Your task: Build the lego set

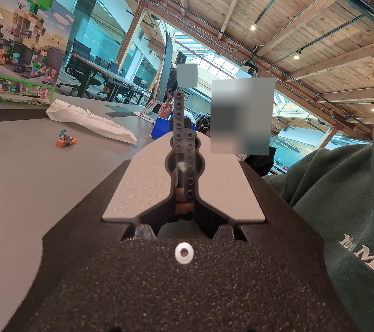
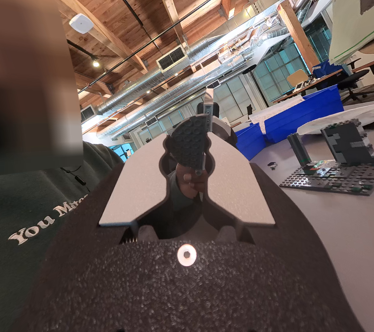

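My left gripper [image 1: 185, 139] is shut on two dark grey studded strip plates [image 1: 179, 112]. They stand upright between the fingers, overlapped and offset, and the longer one sticks out above the tips. My right gripper [image 2: 189, 137] is shut on a dark grey rounded studded plate [image 2: 186, 150], with a thin light grey piece [image 2: 208, 112] edge-on beside it. Both grippers are raised above the table and face each other. I cannot tell whether the held pieces touch. The partly built model, a dark baseplate [image 2: 327, 184] with a grey wall [image 2: 348, 144] and a pillar [image 2: 299, 148], stands at the right.
The set's box [image 1: 26, 39] stands at the far left, with a white paper bag [image 1: 91, 120] and a small orange figure [image 1: 65, 139] on the grey table. Blue bins [image 2: 303, 118] sit behind the model. A person's green sweatshirt [image 1: 323, 201] is close by. A hand [image 2: 190, 180] shows behind the right fingers. My left and right fingertips are right by each other.
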Demonstrator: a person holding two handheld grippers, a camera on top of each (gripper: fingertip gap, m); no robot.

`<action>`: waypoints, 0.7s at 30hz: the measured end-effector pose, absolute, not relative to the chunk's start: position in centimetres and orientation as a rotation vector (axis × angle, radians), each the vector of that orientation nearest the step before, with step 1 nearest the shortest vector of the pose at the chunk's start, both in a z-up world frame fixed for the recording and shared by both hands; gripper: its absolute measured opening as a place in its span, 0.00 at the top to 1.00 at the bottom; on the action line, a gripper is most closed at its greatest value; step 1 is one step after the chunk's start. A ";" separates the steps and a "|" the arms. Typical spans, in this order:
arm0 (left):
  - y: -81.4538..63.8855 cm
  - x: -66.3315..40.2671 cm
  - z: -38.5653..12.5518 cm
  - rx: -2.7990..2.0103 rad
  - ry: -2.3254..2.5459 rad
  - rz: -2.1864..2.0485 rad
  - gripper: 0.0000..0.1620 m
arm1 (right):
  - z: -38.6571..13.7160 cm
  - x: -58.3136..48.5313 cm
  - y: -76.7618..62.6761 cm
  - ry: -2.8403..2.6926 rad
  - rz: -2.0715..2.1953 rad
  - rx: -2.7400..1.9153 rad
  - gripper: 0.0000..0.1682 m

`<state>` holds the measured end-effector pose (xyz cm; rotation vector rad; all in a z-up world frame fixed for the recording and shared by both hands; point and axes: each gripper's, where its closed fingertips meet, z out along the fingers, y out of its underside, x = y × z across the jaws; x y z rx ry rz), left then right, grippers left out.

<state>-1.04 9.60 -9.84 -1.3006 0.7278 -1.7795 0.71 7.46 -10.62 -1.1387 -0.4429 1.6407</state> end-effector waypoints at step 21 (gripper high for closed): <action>9.5 -1.2 -10.0 -1.312 0.742 -1.752 0.91 | -11.1 0.3 7.4 -0.503 1.558 -1.180 0.81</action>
